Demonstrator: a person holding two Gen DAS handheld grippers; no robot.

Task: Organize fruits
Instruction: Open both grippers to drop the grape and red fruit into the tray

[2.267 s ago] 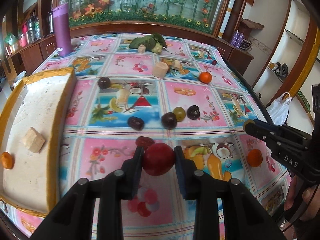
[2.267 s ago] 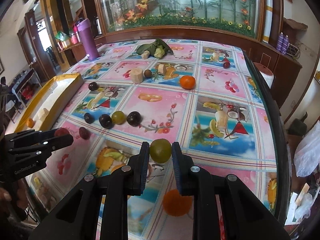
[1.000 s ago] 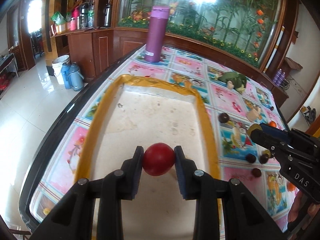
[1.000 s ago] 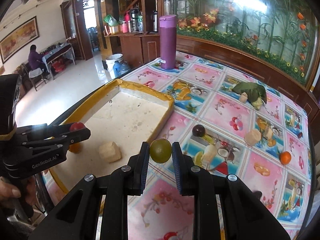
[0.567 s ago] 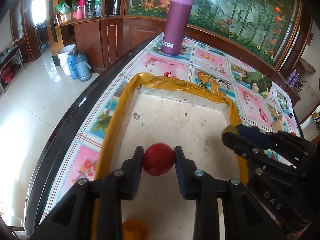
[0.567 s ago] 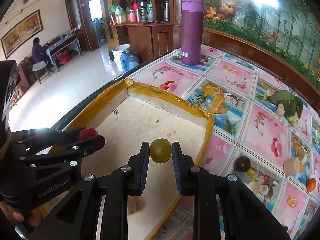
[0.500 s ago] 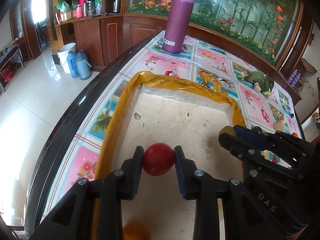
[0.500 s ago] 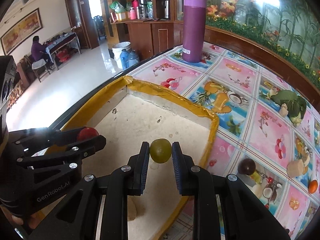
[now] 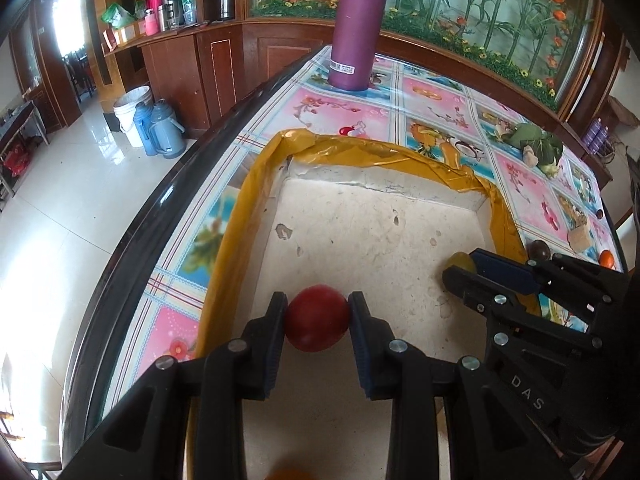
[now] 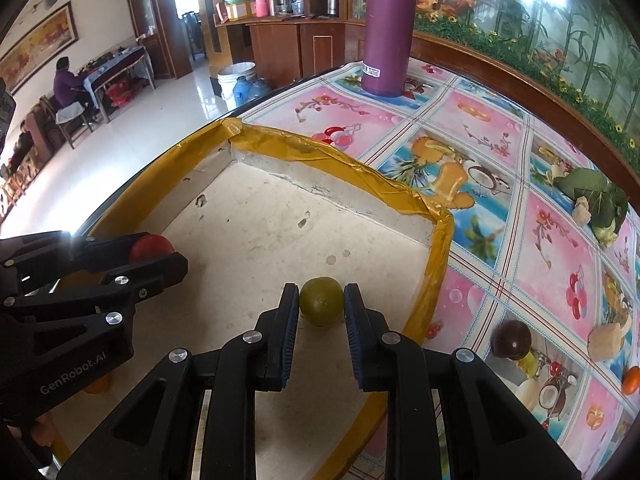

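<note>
Two fruits (red fruit (image 9: 316, 323), green fruit (image 10: 321, 301)) sit clamped between fingertips.

Red round fruit (image 9: 316, 323) and green round fruit (image 10: 321, 306) (both smooth, whole) sit low over the white floor of the yellow-rimmed tray (image 10: 438, 256), apart.

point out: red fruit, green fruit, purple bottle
red fruit (image 9: 316, 322), left wrist view, centre of its front face
green fruit (image 10: 321, 301), right wrist view, middle of the fruit
purple bottle (image 10: 386, 36), right wrist view, mid-body

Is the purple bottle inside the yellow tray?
No, the purple bottle stands on the tablecloth beyond the yellow tray.
</note>
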